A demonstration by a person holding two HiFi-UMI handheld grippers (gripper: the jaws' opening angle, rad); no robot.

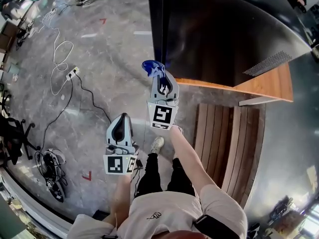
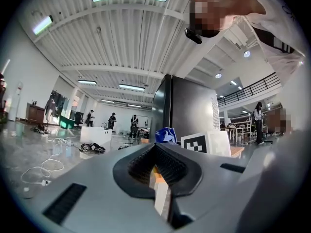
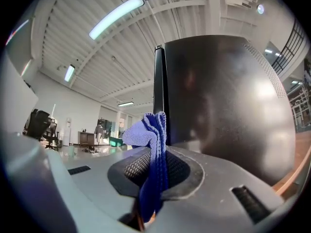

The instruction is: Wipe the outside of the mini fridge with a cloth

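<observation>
Clamping the cloth (image 1: pixel 151 67), right gripper (image 1: pixel 158 74) hangs beside the fridge (image 1: pixel 214 39) edge; left gripper (image 1: pixel 121 118) closed, empty.

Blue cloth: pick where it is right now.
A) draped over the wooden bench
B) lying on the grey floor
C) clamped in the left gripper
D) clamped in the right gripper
D: the right gripper view shows the blue cloth pinched between the jaws of the right gripper, with the black mini fridge just beyond it.
</observation>
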